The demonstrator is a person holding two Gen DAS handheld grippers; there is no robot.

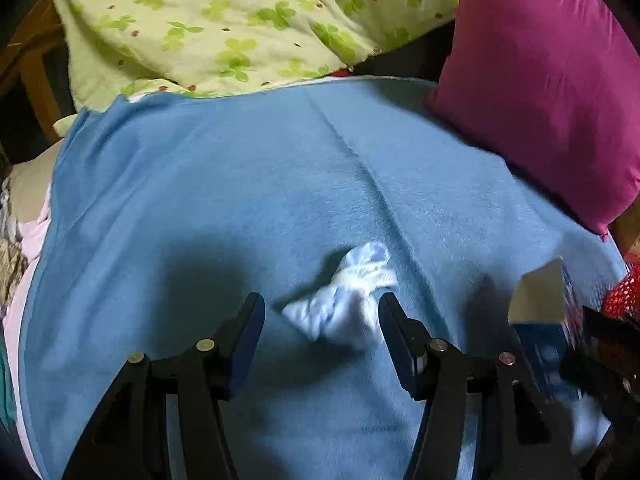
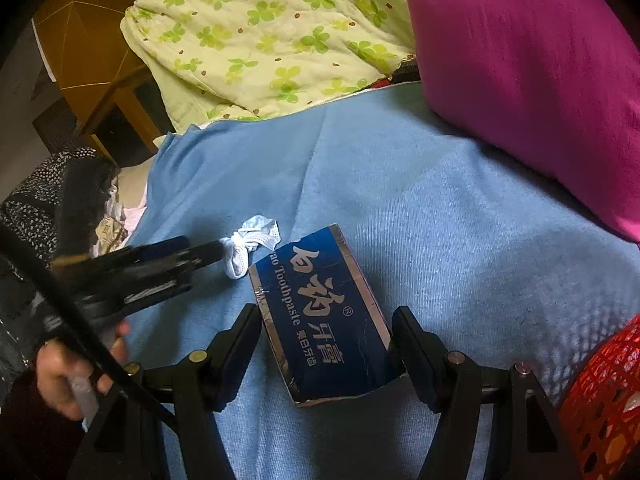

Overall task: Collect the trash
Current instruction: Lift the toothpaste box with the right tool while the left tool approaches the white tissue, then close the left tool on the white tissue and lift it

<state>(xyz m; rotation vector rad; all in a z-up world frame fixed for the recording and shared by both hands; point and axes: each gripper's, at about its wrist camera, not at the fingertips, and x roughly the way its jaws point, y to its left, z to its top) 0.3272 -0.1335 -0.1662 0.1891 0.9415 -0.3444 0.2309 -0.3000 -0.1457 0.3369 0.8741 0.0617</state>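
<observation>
A crumpled white face mask (image 1: 346,300) lies on the blue blanket (image 1: 240,200). My left gripper (image 1: 322,320) is open, its fingers on either side of the mask, close above it. The mask also shows in the right wrist view (image 2: 250,246), with the left gripper (image 2: 208,254) beside it. A blue toothpaste box (image 2: 324,316) sits between the fingers of my right gripper (image 2: 326,344); the jaws are spread to its sides and I cannot tell if they press it. The box shows in the left wrist view (image 1: 548,316) at the right edge.
A magenta pillow (image 1: 548,92) lies at the right on the bed. A green floral quilt (image 1: 224,28) is bunched at the far side. A red mesh basket (image 2: 604,396) stands at the lower right. Wooden furniture (image 2: 92,44) stands at the left beyond the bed.
</observation>
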